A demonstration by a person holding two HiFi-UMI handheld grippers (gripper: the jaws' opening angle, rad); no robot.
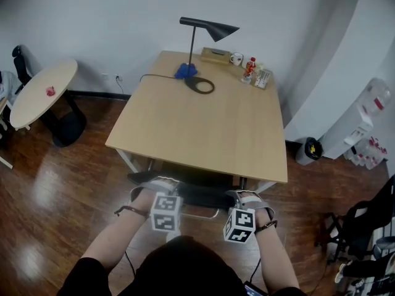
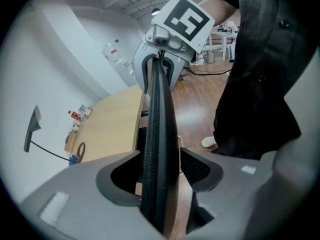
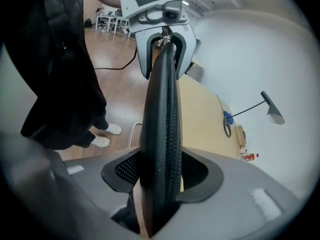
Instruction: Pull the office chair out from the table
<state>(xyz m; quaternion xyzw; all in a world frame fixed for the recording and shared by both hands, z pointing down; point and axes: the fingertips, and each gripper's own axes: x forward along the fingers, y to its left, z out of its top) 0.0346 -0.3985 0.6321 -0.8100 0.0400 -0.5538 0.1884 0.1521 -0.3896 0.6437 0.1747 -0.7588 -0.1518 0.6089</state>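
The office chair's black back (image 1: 196, 194) stands tucked against the near edge of the wooden table (image 1: 203, 125). My left gripper (image 1: 153, 187) straddles the back's top rim at its left end. In the left gripper view the thin black rim (image 2: 159, 129) runs between the jaws of the left gripper (image 2: 161, 176), and a sliver of floor shows beside one pad, so it is open. My right gripper (image 1: 247, 197) sits on the right end of the rim. There the rim (image 3: 162, 124) fills the jaws of the right gripper (image 3: 160, 176), with the pads against it.
A black desk lamp (image 1: 207, 29), a blue object, a mug (image 1: 236, 58) and bottles stand at the table's far end. A round side table (image 1: 43, 91) is at the left. A bin (image 1: 307, 151) and another chair (image 1: 364, 227) are at the right. My body is close behind the chair.
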